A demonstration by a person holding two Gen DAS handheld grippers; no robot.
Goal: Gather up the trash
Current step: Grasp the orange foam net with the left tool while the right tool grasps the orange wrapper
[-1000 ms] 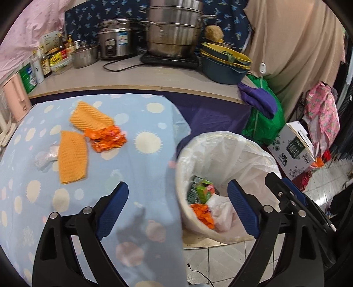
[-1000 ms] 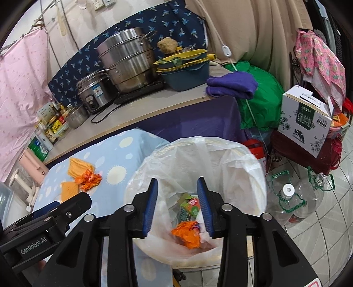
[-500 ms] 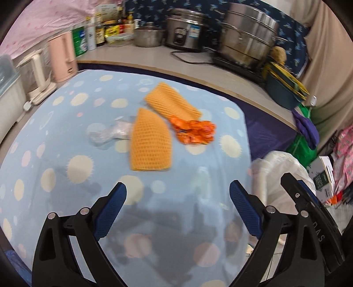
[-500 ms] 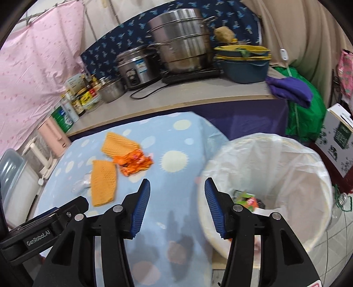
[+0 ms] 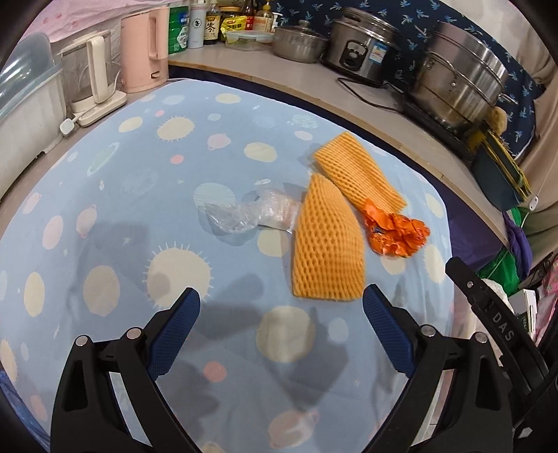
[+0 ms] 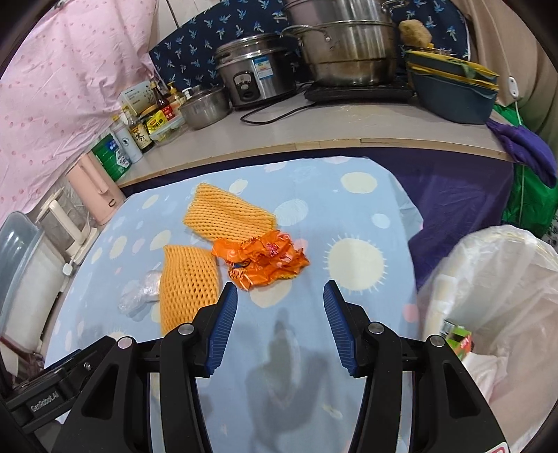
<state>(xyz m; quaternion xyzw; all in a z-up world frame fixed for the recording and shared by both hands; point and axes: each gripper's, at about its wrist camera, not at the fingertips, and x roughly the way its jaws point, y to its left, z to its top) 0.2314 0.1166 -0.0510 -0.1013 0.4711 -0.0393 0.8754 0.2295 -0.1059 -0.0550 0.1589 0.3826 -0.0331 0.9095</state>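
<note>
On the blue spotted tablecloth (image 5: 139, 216) lie two orange foam nets (image 5: 327, 251) (image 5: 359, 174), a crumpled orange wrapper (image 5: 397, 231) and a clear plastic scrap (image 5: 251, 214). My left gripper (image 5: 280, 310) hangs open and empty just short of the nearer net. In the right wrist view the nets (image 6: 190, 278) (image 6: 226, 214), the wrapper (image 6: 265, 259) and the clear scrap (image 6: 139, 292) lie ahead. My right gripper (image 6: 279, 299) is open and empty, just short of the wrapper. The bin with its white liner (image 6: 495, 278) stands at the right, some trash inside.
A counter behind the table holds a rice cooker (image 6: 254, 76), steel pots (image 6: 345, 45), a blue basin (image 6: 453, 94), bottles and jars (image 5: 216, 24). A pink jug (image 5: 144, 48) and a white kettle (image 5: 94, 80) stand at the table's left. Purple cloth (image 6: 523, 146) hangs off the counter.
Both grippers have swung left from over the bin to above the table, facing the orange trash. The right jaws have spread wider. Nothing was picked up.
</note>
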